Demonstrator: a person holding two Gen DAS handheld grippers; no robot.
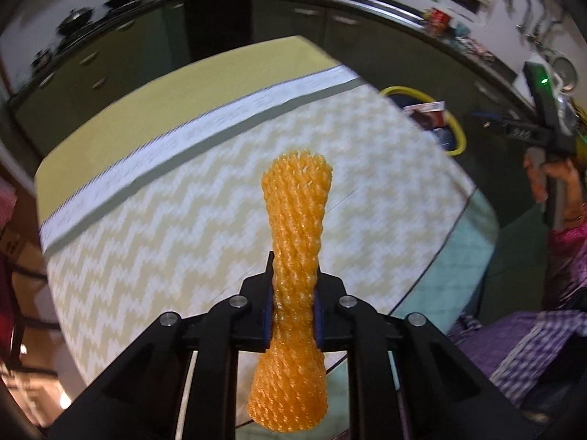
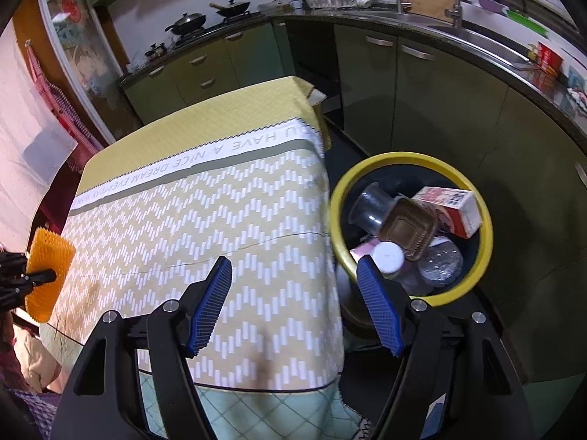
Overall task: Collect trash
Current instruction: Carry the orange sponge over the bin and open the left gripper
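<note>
- The table (image 2: 205,220), under a zigzag-patterned cloth, fills the middle of both views
- The bin (image 2: 411,163), yellow-rimmed, stands just beside the table's right edge and holds a carton (image 2: 455,205), a brown tray (image 2: 407,229) and clear bottles (image 2: 438,262)
- The left gripper (image 1: 293,289) is clamped on the net (image 1: 295,256), an orange foam sleeve pinched at its waist, both ends flaring past the jaws, held above the table
- The right gripper (image 2: 293,275) gapes wide with nothing between its blue pads (image 2: 211,304), straddling the table edge and the bin
</note>
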